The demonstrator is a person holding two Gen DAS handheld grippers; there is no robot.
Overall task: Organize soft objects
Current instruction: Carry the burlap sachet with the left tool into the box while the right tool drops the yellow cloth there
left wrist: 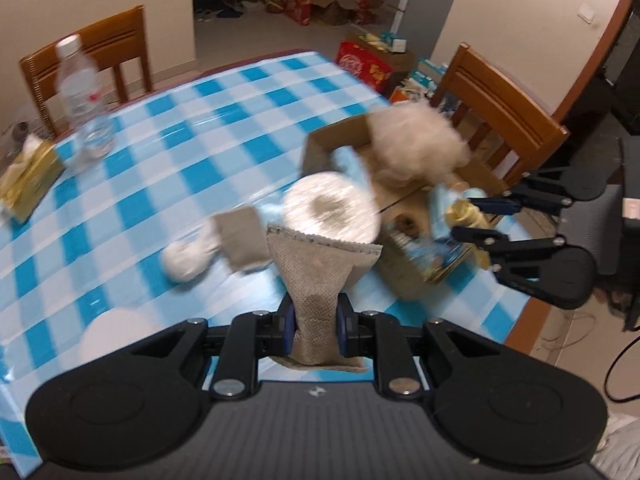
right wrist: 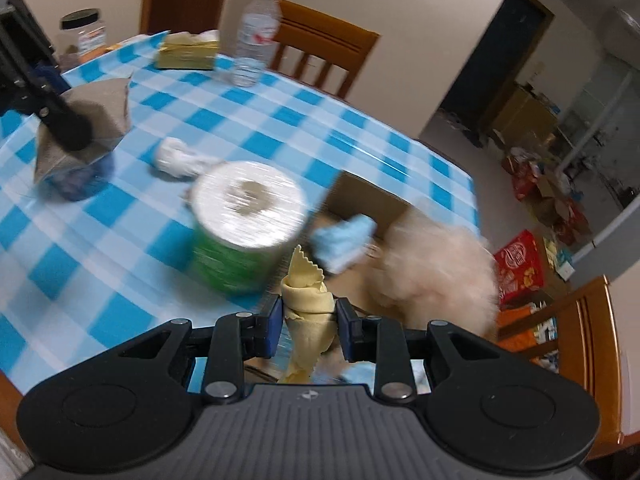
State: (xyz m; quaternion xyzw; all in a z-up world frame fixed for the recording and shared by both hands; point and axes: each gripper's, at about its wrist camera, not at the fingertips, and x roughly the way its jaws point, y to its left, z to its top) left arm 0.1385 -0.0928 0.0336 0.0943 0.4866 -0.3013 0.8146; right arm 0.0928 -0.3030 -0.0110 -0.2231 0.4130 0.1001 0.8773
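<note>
Blue-checked table [left wrist: 168, 120] below both grippers: the left gripper [left wrist: 316, 316] is clamped on a grey cloth [left wrist: 320, 264], the right gripper [right wrist: 308, 312] on a yellow cloth [right wrist: 306, 300]. Ahead and right of each lies the cardboard box [left wrist: 340, 140], nearer the right gripper.

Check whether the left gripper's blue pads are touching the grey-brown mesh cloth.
Touching. The left wrist view shows the left gripper shut on the grey-brown mesh cloth, both pads pressing its bunched middle.
</note>
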